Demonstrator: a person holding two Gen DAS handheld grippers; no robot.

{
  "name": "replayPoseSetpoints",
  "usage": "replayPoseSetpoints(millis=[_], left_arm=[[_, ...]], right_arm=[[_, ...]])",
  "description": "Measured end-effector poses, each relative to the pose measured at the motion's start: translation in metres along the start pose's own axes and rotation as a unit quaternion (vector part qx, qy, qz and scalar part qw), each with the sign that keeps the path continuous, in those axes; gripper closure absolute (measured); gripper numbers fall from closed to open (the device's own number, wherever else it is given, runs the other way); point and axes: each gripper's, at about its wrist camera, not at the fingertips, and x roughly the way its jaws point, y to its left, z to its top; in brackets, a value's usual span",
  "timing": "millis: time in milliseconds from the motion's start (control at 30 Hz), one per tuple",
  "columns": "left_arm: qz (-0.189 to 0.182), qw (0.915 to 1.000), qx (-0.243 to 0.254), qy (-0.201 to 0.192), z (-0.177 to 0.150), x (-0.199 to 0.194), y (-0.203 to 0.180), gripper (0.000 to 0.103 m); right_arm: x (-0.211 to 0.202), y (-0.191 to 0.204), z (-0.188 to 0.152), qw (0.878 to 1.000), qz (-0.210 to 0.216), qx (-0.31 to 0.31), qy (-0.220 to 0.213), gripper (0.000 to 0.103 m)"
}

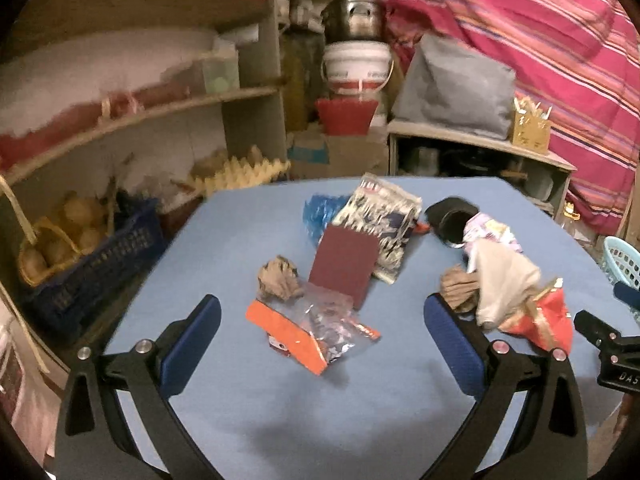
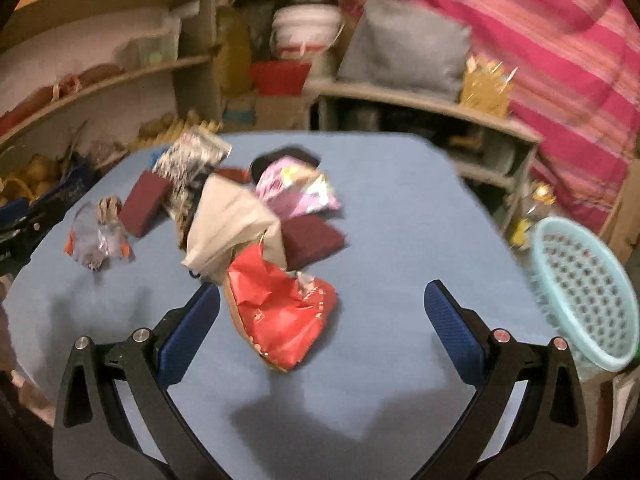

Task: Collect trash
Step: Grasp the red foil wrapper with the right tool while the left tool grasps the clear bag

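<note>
Trash lies scattered on the blue worktop (image 1: 240, 420). Left wrist view: the left tool (image 1: 322, 336) hangs spread wide and empty, framing the clear-and-orange wrapper (image 1: 316, 330) at 12 o'clock, likely next.

Right wrist view: the right tool (image 2: 322, 328), equally agape, faces the red wrapper (image 2: 280, 312); the basket (image 2: 584, 292) waits at 3 o'clock (rim cut off, contents blurred).

Two maroon pads (image 2: 145, 204) (image 2: 314, 242) lie on the blue surface (image 2: 400, 220) among five wrappers and bags. Two crumpled brown paper wads (image 1: 278, 278) (image 1: 458, 290) sit there too. One basket (image 2: 580, 292) stands at the edge.
</note>
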Motion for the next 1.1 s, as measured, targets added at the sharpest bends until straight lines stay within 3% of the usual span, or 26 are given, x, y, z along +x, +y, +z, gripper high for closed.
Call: replayPoseSetpoints(millis=[200, 433, 533, 600, 700, 867, 1100], left_arm=[[0.006, 0.9981, -0.025, 0.057, -0.006, 0.035, 0.019, 0.004], [0.017, 0.9973, -0.007, 0.071, -0.007, 0.051, 0.018, 0.005], [0.012, 0.9956, -0.001, 0.093, -0.01, 0.063, 0.019, 0.024], [0.009, 0.9943, -0.001, 0.106, -0.012, 0.069, 0.021, 0.045], [-0.004, 0.9935, -0.008, 0.114, -0.013, 0.07, 0.025, 0.064], [-0.009, 0.9951, -0.002, 0.099, -0.009, 0.059, 0.02, 0.076], [-0.014, 0.9971, -0.008, 0.075, 0.001, 0.042, 0.014, 0.082]], right_arm=[[0.026, -0.004, -0.005, 1.0, 0.01, 0.012, 0.027, 0.004], [0.037, 0.013, 0.001, 0.999, 0.0, -0.015, 0.029, 0.004], [0.041, 0.023, 0.002, 0.999, -0.001, -0.042, 0.03, 0.014], [0.042, 0.025, 0.002, 0.998, 0.005, -0.052, 0.035, 0.031], [0.041, 0.023, 0.003, 0.998, 0.019, -0.049, 0.038, 0.036], [0.027, 0.019, 0.002, 0.998, 0.024, -0.052, 0.027, 0.038], [0.008, 0.003, 0.001, 0.999, 0.029, -0.035, 0.013, 0.039]])
